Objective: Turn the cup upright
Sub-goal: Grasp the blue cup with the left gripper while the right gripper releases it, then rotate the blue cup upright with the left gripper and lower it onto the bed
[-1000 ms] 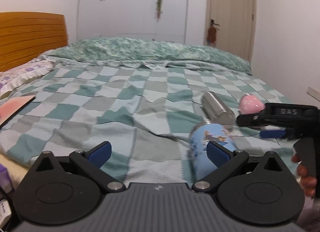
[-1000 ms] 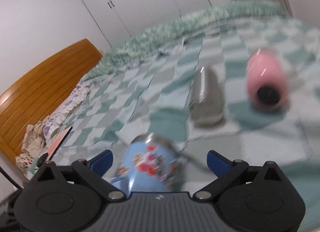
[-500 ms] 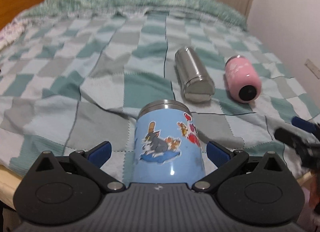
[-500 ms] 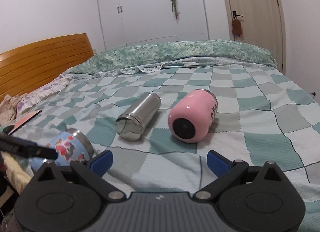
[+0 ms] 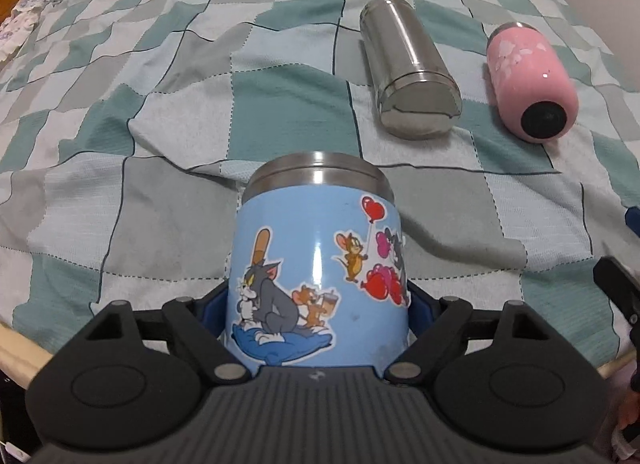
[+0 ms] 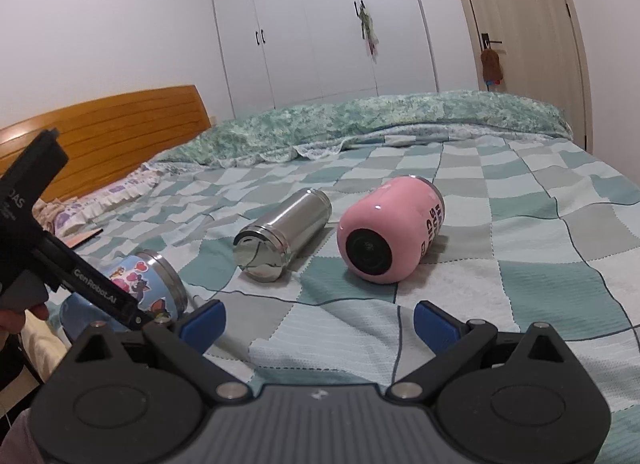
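The left gripper (image 5: pixel 318 314) is closed around the blue cartoon cup (image 5: pixel 318 280), its pads pressing both sides of the body near the bed's (image 5: pixel 168 199) front edge; the cup lies on its side there; the right gripper (image 6: pixel 316 324) hangs wide open with nothing in it. The cup looks stiff, glossy and likely slippery; gripping mid-body seems safest, since the soft quilt may tip it.
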